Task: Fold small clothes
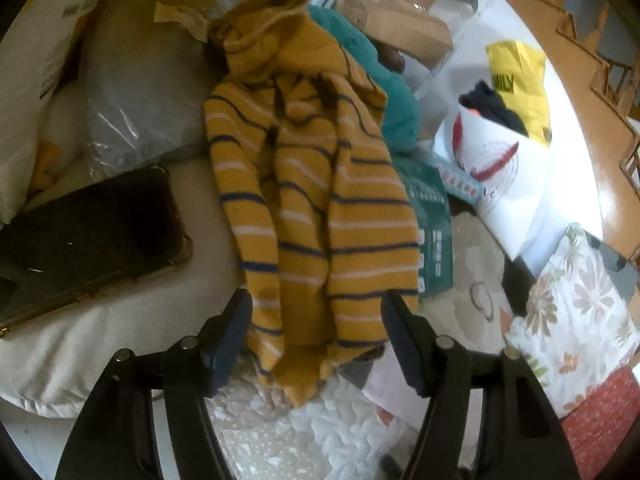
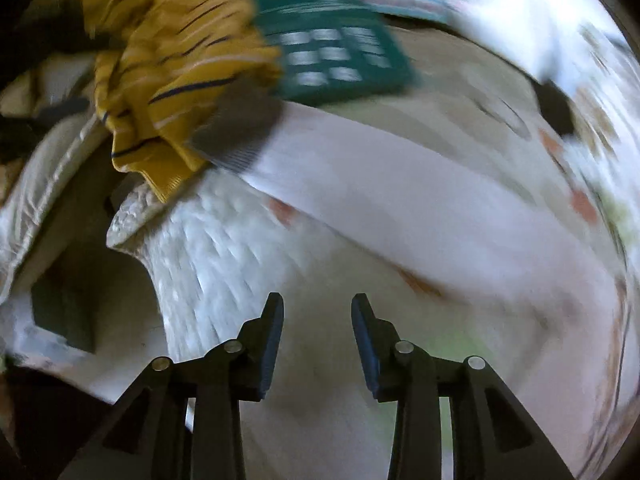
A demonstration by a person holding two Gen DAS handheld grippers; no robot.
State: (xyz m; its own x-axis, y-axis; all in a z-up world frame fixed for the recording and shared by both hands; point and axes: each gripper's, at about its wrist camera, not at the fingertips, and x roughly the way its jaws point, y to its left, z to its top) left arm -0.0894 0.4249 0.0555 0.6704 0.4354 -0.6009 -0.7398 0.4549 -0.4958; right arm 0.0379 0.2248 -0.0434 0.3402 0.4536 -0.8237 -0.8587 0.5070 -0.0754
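Note:
A small mustard-yellow garment with navy and white stripes (image 1: 312,184) lies bunched and crumpled on a pale quilted surface (image 1: 304,428). My left gripper (image 1: 316,304) is open, its jaws on either side of the garment's near end, not closed on it. In the right wrist view, which is motion-blurred, the same garment (image 2: 176,68) lies at the upper left. My right gripper (image 2: 317,306) is open and empty over white fabric (image 2: 400,200), well short of the garment.
A black phone in a case (image 1: 84,236) lies left of the garment. A teal cloth (image 1: 380,80) and a green packet (image 1: 432,220) lie to its right, with a white bag (image 1: 520,168), cardboard boxes (image 1: 400,20) and a floral pillow (image 1: 576,308) beyond.

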